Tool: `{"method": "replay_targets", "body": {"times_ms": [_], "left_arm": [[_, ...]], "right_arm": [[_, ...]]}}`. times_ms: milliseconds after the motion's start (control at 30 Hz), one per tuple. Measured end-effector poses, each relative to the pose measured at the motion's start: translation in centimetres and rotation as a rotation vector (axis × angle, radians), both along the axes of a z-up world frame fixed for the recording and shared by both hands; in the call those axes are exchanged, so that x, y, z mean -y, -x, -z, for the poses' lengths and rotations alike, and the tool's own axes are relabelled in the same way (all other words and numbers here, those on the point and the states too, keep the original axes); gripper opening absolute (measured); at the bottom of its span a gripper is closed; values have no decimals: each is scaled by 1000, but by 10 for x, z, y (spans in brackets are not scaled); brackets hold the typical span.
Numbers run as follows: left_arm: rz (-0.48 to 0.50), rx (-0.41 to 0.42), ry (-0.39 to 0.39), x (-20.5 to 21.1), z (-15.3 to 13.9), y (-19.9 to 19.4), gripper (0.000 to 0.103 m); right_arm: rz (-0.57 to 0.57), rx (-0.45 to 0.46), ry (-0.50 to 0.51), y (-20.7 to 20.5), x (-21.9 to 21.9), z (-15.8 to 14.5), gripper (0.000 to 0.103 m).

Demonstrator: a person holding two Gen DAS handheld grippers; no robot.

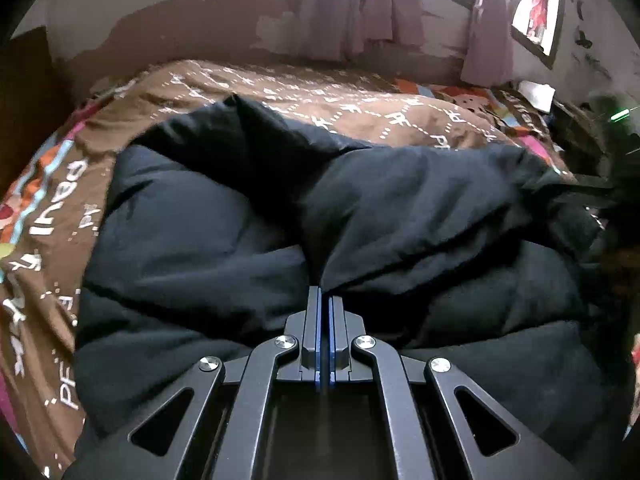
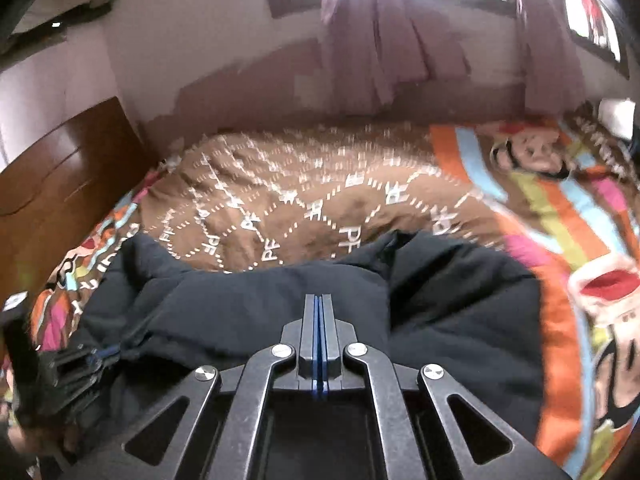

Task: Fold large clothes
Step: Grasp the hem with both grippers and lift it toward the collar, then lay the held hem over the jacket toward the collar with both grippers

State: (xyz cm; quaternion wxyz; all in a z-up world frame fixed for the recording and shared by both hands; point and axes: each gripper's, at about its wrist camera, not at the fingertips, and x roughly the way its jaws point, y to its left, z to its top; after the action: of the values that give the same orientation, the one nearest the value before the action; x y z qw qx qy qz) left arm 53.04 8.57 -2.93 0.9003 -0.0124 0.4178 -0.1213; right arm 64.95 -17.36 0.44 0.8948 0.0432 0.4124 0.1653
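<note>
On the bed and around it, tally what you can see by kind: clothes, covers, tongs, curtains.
Black padded garment: 1
Patterned brown bed cover: 1
Tongs: 2, left tongs and right tongs, both shut
Purple curtains: 2, one and another
Total: 6

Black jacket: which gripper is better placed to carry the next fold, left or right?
Likely left. The left gripper is shut on a fold of the black jacket. The right gripper is shut over the fabric; a pinch isn't visible.
</note>
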Motion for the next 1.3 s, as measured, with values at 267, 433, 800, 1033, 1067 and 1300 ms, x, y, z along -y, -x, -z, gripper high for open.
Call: {"method": "replay_targets", "body": {"times_ms": [267,433,800,1033,1067,1300], "left_arm": [[16,247,257,-32,-45,46,1],[95,128,274,6,-46,-2,1],[-11,-143,173,11,30,-76,4],[-14,-76,172,14,29,-52,4],[-15,-73,177,13,31,-53,4],[-28,-75,212,5,37,-44,4]], "right_arm": [[30,-111,-3,-3,-3,68,2],[52,-74,-29,5,-3,72,2],[54,-85,-7,3,-9,77,1],[47,-50,-68,8,-2,74,1],[45,-42,-111,10,2,70,1],[-125,14,-117,12,-42,32,1]]}}
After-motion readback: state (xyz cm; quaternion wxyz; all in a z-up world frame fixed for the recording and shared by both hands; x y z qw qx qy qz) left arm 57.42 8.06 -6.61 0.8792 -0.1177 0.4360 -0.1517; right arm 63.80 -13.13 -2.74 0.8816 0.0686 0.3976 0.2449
